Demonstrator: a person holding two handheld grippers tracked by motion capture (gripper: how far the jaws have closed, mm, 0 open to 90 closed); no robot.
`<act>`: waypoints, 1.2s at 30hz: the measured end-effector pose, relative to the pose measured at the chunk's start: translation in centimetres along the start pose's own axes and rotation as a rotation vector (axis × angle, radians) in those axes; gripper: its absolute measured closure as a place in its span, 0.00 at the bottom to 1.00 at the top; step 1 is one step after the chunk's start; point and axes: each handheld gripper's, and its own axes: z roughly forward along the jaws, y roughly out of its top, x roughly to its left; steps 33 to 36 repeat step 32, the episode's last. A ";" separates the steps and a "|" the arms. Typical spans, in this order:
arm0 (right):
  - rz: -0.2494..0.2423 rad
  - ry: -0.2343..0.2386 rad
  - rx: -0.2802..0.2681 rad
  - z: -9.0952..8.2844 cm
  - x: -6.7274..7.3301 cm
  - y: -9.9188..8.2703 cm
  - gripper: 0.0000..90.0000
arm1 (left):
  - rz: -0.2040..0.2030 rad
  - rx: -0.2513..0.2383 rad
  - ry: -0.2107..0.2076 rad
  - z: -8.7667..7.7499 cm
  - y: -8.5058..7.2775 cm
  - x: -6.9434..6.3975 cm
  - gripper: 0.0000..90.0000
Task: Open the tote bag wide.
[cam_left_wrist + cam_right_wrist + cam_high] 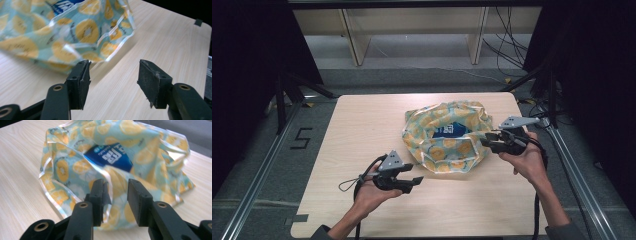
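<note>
Left tool (416, 181): released, nothing between its jaws
Right tool (488, 140): parted, jaws empty
Lemon-print bag (447, 137): on tabletop (362, 130), ahead of both tools; right tool nearer, at its rim
Blue packet (452, 131): inside bag

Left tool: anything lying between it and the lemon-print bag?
Nothing: bare wooden table separates the left tool from the bag, seen in the high view.
</note>
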 end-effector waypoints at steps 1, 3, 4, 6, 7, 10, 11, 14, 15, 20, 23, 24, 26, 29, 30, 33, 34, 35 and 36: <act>0.012 -0.002 -0.003 -0.2 0.0 -0.4 0.67 | -0.009 0.002 0.014 -0.3 -0.3 0.1 0.45; 0.056 -0.001 -0.006 -0.6 0.1 -1.3 0.61 | -0.019 -0.004 0.028 -0.9 -0.9 0.3 0.43; 0.052 -0.002 -0.019 -0.7 -0.1 -1.7 0.59 | -0.029 -0.009 0.029 -1.2 -1.2 0.4 0.43; 0.059 -0.015 -0.021 -1.2 0.0 -2.6 0.55 | -0.043 -0.014 0.041 -1.7 -1.8 0.7 0.41; 0.071 -0.017 -0.022 -1.5 0.3 -3.6 0.51 | -0.059 -0.015 0.059 -2.1 -2.4 0.8 0.40; 0.107 -0.017 -0.017 -1.7 0.9 -4.6 0.47 | -0.059 -0.005 0.069 -2.3 -3.1 1.0 0.38; 0.119 -0.029 -0.018 -1.9 1.4 -5.6 0.45 | -0.059 -0.010 0.072 -2.4 -3.4 1.1 0.37; 0.106 -0.012 -0.025 -1.8 2.1 -7.2 0.43 | -0.103 -0.002 0.083 -2.6 -4.3 1.2 0.35; 0.106 -0.012 -0.025 -1.8 2.1 -7.2 0.43 | -0.103 -0.002 0.083 -2.6 -4.3 1.2 0.35; 0.109 0.006 0.015 -1.4 3.9 -9.4 0.42 | -0.093 -0.006 0.088 -2.8 -4.9 1.4 0.32; 0.084 0.011 0.027 -1.4 4.3 -10.2 0.40 | -0.102 0.011 0.097 -2.6 -5.2 1.5 0.31; 0.080 -0.001 0.027 -1.4 4.5 -10.3 0.40 | -0.110 0.014 0.099 -2.6 -5.3 1.4 0.31; 0.072 -0.002 0.032 -1.3 4.6 -10.6 0.40 | -0.109 0.010 0.096 -2.5 -5.5 1.4 0.31; 0.066 -0.011 0.047 -1.1 4.9 -11.1 0.38 | -0.108 0.013 0.105 -2.4 -5.7 1.5 0.29; 0.066 -0.011 0.047 -1.1 4.9 -11.1 0.38 | -0.108 0.013 0.105 -2.4 -5.7 1.5 0.29; 0.087 -0.008 0.067 -1.0 5.1 -11.2 0.37 | -0.113 0.012 0.104 -2.3 -5.8 1.5 0.29; 0.087 -0.008 0.067 -1.0 5.1 -11.2 0.37 | -0.113 0.012 0.104 -2.3 -5.8 1.5 0.29; 0.087 -0.008 0.067 -1.0 5.1 -11.2 0.37 | -0.113 0.012 0.104 -2.3 -5.8 1.5 0.29; 0.087 -0.008 0.067 -1.0 5.1 -11.2 0.37 | -0.113 0.012 0.104 -2.3 -5.8 1.5 0.29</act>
